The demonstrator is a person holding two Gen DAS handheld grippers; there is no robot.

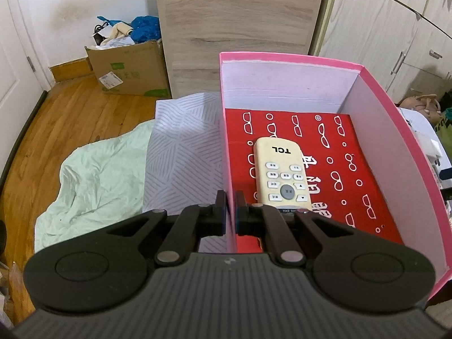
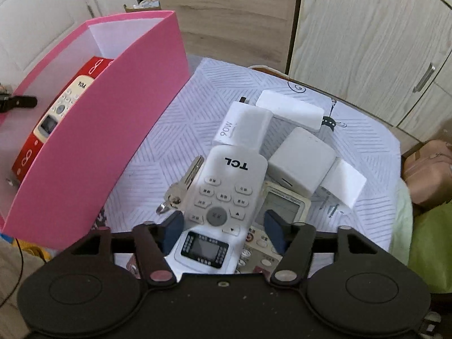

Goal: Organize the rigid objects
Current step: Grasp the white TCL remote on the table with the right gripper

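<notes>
1. Pink cardboard box (image 1: 395, 141): your left gripper (image 1: 231, 212) clamps its near wall; a yellowed remote (image 1: 282, 175) lies inside.
2. Your right gripper (image 2: 223, 227) straddles the white TCL remote (image 2: 223, 197), jaws wide. Closing off-centre could snag the metal keys (image 2: 183, 183).

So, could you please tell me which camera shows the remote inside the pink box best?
The left wrist view: the cream remote lies in plain sight on the red lining. In the right wrist view the pink box wall hides part of it.
</notes>
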